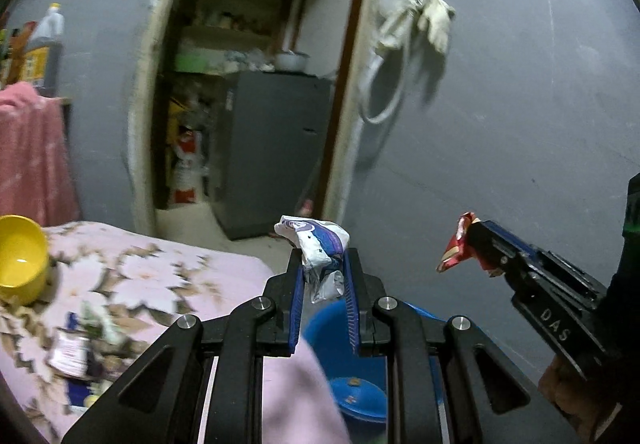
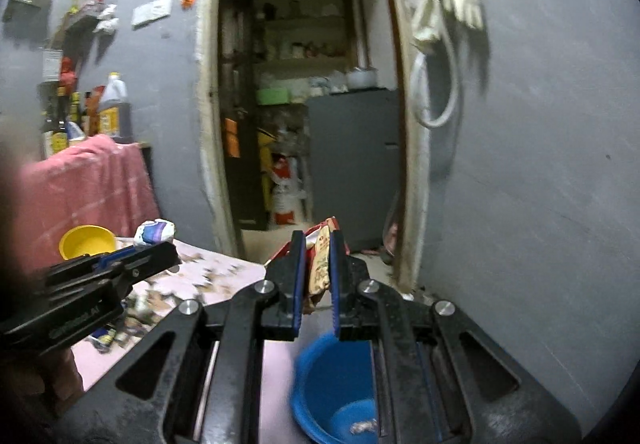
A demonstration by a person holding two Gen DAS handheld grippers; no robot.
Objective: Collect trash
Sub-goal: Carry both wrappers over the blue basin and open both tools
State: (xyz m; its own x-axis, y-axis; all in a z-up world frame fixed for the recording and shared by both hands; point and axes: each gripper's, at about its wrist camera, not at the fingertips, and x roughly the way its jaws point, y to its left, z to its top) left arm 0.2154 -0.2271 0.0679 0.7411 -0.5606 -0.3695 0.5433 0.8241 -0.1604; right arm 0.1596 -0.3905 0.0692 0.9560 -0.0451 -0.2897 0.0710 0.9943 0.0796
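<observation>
My left gripper (image 1: 323, 258) is shut on a crumpled white and purple wrapper (image 1: 316, 244), held in the air above a blue bucket (image 1: 340, 348). The wrapper also shows in the right wrist view (image 2: 154, 231). My right gripper (image 2: 317, 242) is shut on a red and cream snack wrapper (image 2: 320, 264), also above the blue bucket (image 2: 332, 376). From the left wrist view the right gripper (image 1: 470, 244) holds the red wrapper (image 1: 456, 248) to the right. More loose wrappers (image 1: 80, 344) lie on the pink floral bedspread (image 1: 168, 272).
A yellow bowl (image 1: 20, 260) sits on the bed at the left. A pink cloth (image 2: 80, 183) hangs behind it, under bottles (image 2: 112, 107). An open doorway (image 2: 304, 103) leads to a grey cabinet (image 2: 352, 163). Gloves and a hose (image 2: 448, 11) hang on the grey wall.
</observation>
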